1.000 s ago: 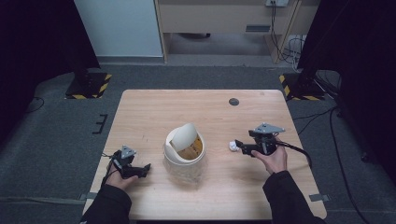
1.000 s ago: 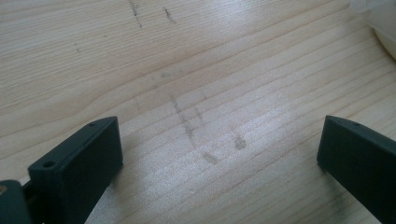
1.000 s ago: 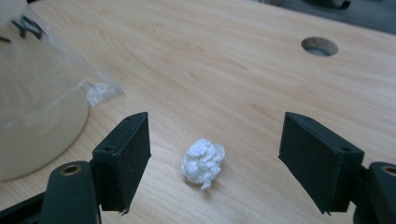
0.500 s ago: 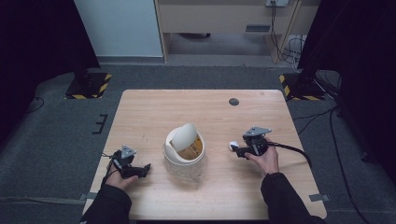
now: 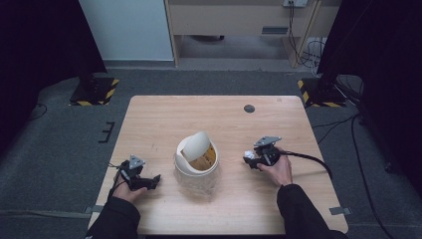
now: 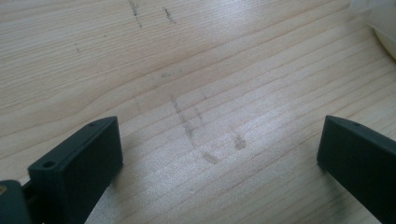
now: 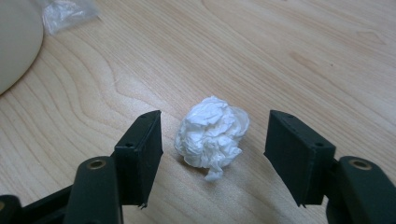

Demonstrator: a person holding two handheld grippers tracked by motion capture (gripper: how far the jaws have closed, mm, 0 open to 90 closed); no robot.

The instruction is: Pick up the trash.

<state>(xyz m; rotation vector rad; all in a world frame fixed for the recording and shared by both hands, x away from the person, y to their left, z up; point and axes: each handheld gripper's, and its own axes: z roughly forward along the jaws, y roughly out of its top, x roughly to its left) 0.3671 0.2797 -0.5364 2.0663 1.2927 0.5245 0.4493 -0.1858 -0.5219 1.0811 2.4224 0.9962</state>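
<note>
At three o'clock of the bin [image 5: 196,159], the right tool [image 7: 212,140] brackets a paper wad [image 7: 212,135], jaws wide; the left tool [image 6: 219,154] gapes over bare counter [image 6: 196,70].

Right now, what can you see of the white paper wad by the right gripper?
The paper wad is a small, tightly crumpled ball of thin white paper or tissue, creased all over, with one loose corner poking out toward the camera. It lies on the bare wooden table, right of the swing-lid bin. The right gripper is open, one jaw on either side of it, with gaps both sides; neither jaw touches it.
</note>
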